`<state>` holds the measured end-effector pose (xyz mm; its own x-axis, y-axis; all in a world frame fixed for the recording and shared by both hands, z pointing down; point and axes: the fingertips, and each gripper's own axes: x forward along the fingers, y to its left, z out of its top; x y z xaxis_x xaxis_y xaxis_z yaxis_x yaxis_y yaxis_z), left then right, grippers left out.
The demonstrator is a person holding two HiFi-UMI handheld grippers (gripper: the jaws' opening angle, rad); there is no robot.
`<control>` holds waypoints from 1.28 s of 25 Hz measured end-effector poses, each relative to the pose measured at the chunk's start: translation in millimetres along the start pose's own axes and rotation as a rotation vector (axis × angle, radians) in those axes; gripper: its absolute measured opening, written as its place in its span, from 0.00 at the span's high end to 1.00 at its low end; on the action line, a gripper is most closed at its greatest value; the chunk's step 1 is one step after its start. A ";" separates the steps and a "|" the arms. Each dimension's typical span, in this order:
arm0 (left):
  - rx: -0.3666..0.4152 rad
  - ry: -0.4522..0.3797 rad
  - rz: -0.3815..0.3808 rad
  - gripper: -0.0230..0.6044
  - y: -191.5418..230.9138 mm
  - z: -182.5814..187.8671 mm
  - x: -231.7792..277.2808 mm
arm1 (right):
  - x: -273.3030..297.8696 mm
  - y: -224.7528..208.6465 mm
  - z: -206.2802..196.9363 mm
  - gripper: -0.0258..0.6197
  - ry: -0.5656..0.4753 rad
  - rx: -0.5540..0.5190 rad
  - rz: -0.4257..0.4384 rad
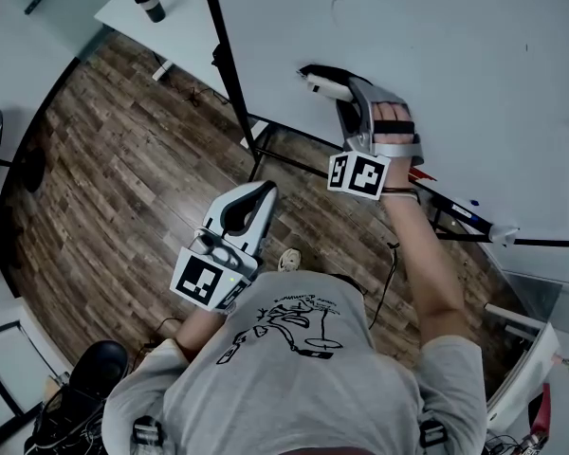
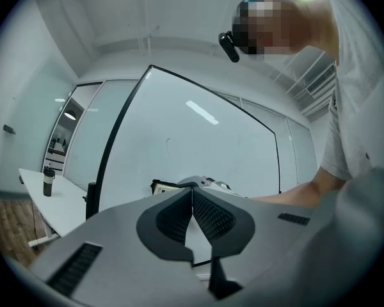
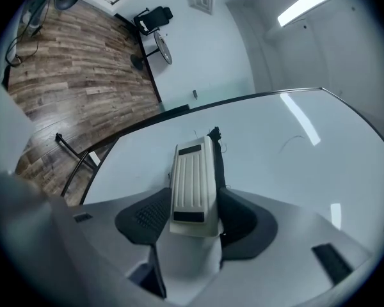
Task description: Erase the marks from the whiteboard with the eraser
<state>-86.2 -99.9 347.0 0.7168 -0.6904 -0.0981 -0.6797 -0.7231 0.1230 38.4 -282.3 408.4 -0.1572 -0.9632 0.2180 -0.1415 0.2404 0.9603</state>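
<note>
Right gripper (image 3: 192,194): clenched on the white ribbed plastic eraser with a black felt side (image 3: 193,183); one dark textured pad bears on each long flank.
Eraser position: raised in front of the large white black-framed whiteboard (image 1: 455,55), in its lower left part near the black frame edge; whether the felt touches the surface cannot be told.
Eraser orientation: long axis in line with the jaws, far end projecting beyond them.
Mark: a faint thin curved stroke (image 3: 299,139) on the whiteboard, apart from the eraser and beyond its far end.
Left gripper (image 2: 192,194): jaws pressed together with nothing between them; held low over the brown wood-plank floor (image 1: 114,188), off the board.
Background: a white table (image 1: 185,22) beside the whiteboard carries a black cup (image 1: 151,3).
</note>
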 end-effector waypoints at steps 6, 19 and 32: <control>-0.002 0.000 0.008 0.92 -2.2 -0.3 -3.0 | 5.3 18.5 -3.1 0.58 0.005 -0.007 0.027; 0.001 -0.006 0.027 0.92 -4.6 1.8 -16.9 | 25.8 82.5 -8.4 0.58 0.032 -0.066 0.112; 0.007 -0.022 0.041 0.93 -7.4 8.9 -31.8 | 1.7 43.7 17.5 0.58 0.015 0.015 0.102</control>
<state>-105.4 -72.8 340.5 0.6846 -0.7198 -0.1149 -0.7096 -0.6942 0.1206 14.8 -271.3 447.7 -0.1570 -0.9354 0.3168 -0.1399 0.3386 0.9304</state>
